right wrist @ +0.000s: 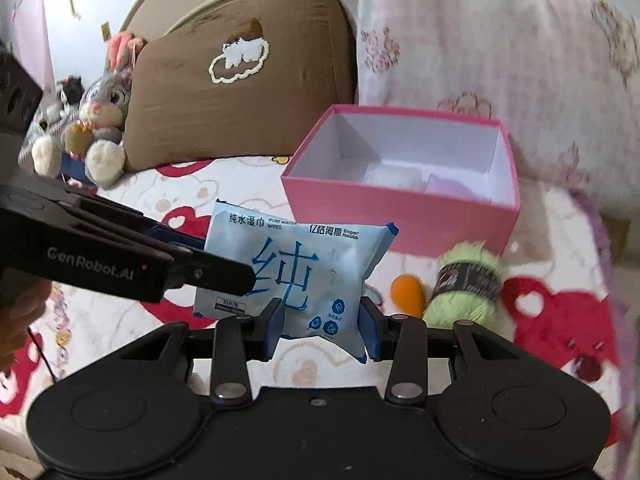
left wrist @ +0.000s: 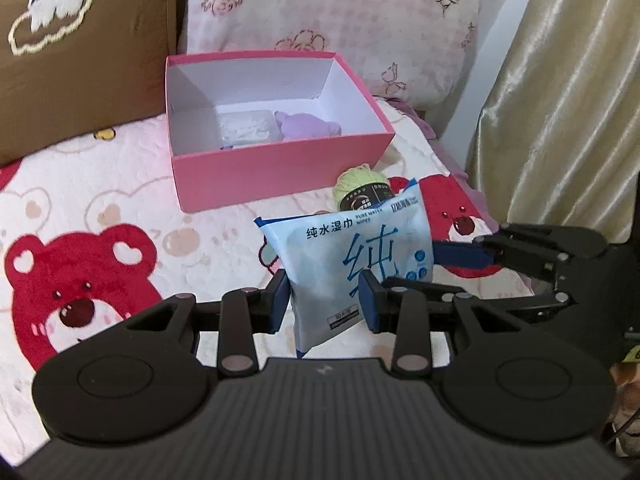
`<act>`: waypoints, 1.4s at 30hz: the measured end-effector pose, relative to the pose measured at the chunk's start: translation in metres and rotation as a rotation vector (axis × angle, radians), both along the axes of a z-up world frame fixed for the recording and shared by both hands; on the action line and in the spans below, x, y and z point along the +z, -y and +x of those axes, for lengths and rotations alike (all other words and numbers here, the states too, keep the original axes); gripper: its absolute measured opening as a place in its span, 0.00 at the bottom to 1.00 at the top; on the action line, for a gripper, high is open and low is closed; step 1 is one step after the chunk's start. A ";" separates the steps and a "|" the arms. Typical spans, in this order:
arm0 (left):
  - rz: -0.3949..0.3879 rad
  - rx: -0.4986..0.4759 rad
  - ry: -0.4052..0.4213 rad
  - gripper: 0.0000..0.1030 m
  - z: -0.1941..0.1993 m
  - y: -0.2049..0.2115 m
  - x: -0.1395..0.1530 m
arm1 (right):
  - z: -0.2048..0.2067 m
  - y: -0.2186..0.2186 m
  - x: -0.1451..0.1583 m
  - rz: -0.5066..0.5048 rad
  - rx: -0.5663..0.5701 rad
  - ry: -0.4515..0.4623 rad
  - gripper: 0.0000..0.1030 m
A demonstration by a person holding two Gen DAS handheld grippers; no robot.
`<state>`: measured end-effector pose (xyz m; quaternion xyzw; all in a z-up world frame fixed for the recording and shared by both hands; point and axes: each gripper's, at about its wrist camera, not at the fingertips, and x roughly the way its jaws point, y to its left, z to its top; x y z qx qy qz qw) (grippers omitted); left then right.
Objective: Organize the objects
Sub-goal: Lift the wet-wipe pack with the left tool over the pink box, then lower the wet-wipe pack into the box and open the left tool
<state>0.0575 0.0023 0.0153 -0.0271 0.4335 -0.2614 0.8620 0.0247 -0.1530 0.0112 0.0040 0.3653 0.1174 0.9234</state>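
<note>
A light blue pack of wet wipes point(left wrist: 344, 256) is held up above the bed by both grippers. My left gripper point(left wrist: 324, 304) is shut on its left lower end; it also shows in the right wrist view point(right wrist: 224, 268). My right gripper point(right wrist: 322, 326) is shut on the pack's point(right wrist: 296, 264) lower right corner and shows in the left wrist view point(left wrist: 452, 254). Behind stands an open pink box point(left wrist: 280, 172), also in the right wrist view point(right wrist: 400, 216), holding a clear packet point(left wrist: 248, 126) and a purple soft item point(left wrist: 308, 126).
A green yarn ball point(right wrist: 466, 280) and an orange egg-shaped thing point(right wrist: 408, 292) lie on the bear-print blanket point(left wrist: 100, 220) in front of the box. A brown pillow point(right wrist: 240, 92), a floral pillow point(right wrist: 500, 48) and a plush rabbit point(right wrist: 104, 116) line the headboard. A curtain point(left wrist: 560, 100) hangs right.
</note>
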 end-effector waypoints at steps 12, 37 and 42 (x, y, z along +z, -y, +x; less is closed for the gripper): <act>-0.033 0.004 0.084 0.34 0.037 0.015 0.049 | 0.034 0.016 0.046 -0.072 -0.009 0.096 0.42; -0.029 0.163 -0.055 0.36 0.275 0.057 -0.039 | 0.262 0.079 -0.026 -0.029 -0.017 -0.086 0.32; 0.023 0.185 -0.123 0.36 0.288 0.054 -0.064 | 0.285 0.080 -0.057 0.033 -0.009 -0.167 0.32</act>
